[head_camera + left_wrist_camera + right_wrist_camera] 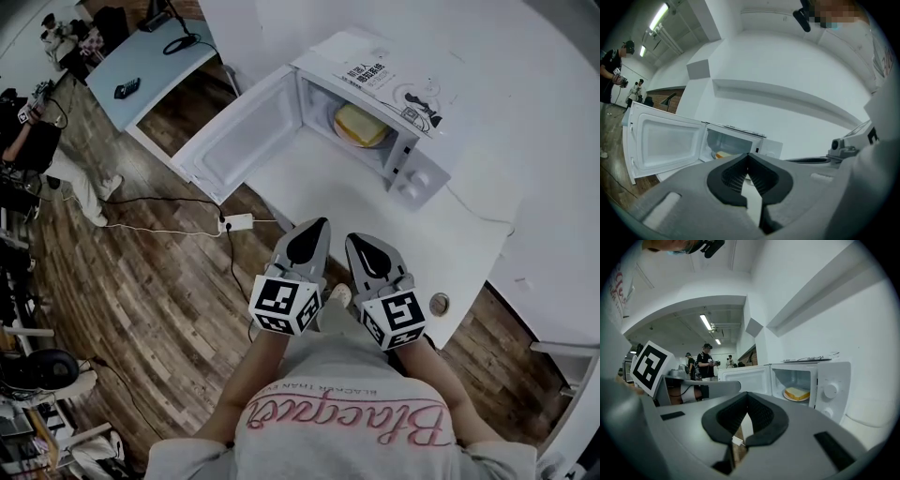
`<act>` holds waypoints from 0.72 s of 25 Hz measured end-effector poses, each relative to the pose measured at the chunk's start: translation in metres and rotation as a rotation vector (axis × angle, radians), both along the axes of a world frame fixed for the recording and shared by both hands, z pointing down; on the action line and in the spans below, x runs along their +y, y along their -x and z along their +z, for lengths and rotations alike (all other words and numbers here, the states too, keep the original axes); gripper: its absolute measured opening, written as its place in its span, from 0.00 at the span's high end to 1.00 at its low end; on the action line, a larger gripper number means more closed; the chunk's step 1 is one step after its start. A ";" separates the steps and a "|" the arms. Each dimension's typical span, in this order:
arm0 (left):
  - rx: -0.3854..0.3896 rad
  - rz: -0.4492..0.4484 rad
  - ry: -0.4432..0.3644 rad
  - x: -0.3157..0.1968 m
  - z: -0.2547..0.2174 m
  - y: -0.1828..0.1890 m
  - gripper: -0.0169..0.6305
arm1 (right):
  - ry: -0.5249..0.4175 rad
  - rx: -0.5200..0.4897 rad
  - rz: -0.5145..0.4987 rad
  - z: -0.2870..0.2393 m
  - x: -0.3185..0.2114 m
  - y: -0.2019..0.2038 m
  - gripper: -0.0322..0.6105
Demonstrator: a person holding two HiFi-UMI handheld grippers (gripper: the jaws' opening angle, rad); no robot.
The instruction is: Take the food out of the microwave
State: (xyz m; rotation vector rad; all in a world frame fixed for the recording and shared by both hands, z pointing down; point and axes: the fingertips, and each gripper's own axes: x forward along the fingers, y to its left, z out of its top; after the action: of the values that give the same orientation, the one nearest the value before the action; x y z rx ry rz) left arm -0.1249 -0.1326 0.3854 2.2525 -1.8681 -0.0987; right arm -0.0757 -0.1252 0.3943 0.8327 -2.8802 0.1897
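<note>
A white microwave (403, 141) stands on a white table (469, 234) with its door (239, 131) swung wide to the left. Inside lies the food (361, 125), a yellow slice on a plate, also in the right gripper view as the food (797, 393) and, partly hidden, in the left gripper view as the food (722, 154). My left gripper (322, 223) and right gripper (353, 239) hang side by side at the table's near edge, short of the microwave opening. Both point toward it, both shut with nothing between the jaws.
A booklet (370, 75) lies on top of the microwave. A small round object (439, 303) sits near the table's front right edge. A power strip (234, 222) with cables lies on the wooden floor at left. People (707, 362) stand far behind the open door.
</note>
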 end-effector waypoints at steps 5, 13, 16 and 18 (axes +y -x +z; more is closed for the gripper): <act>0.024 0.017 0.011 -0.043 0.001 0.006 0.97 | 0.010 -0.005 0.008 -0.002 -0.041 0.002 0.93; 0.096 0.053 0.072 -0.099 0.017 0.006 0.97 | 0.052 -0.022 0.022 0.004 -0.092 -0.002 0.94; 0.132 0.049 0.099 -0.116 0.025 0.009 0.97 | 0.070 -0.026 0.030 0.009 -0.108 -0.003 0.94; 0.129 0.050 0.116 -0.124 0.029 0.010 0.97 | 0.088 -0.032 0.040 0.012 -0.115 -0.003 0.93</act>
State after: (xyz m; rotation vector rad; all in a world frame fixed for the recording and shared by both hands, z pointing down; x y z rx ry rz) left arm -0.1353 -0.2571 0.4141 2.1602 -1.7060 -0.1213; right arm -0.0725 -0.2402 0.4064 0.8801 -2.8622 0.3342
